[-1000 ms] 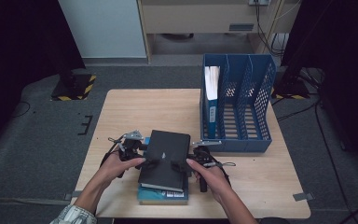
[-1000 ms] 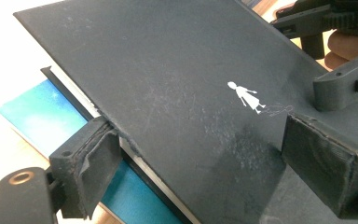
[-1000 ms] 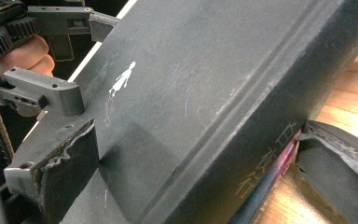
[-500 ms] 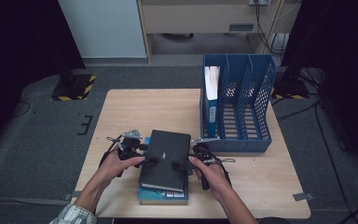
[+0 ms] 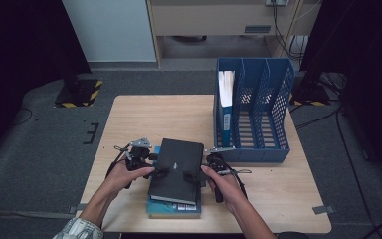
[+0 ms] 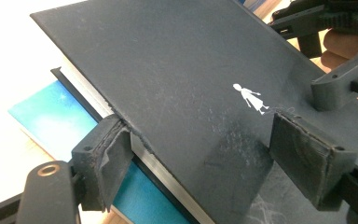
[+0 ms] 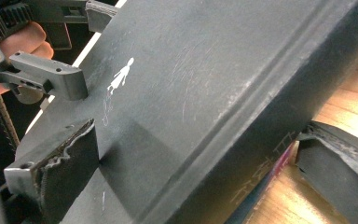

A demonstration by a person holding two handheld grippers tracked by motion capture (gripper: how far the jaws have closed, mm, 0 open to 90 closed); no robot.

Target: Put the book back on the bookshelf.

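Item: 1 black book point(image 5: 176, 170), atop a blue book point(image 5: 173, 207) at the table's point(image 5: 144, 117) near edge, long axis running away from you. Your left gripper point(image 5: 155, 172) and right gripper point(image 5: 193, 177) clamp its opposite long edges, jaws holding cover and underside.

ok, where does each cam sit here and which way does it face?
High view: above the person's side, facing forward and down on the table; forearms, both hands, left gripper, right gripper.
Left gripper view: on the left gripper, along its jaws astride the black book; the right gripper beyond.
Right gripper view: on the right gripper, jaws astride the same book's spine side; the left hand beyond.
Shared: the black book.
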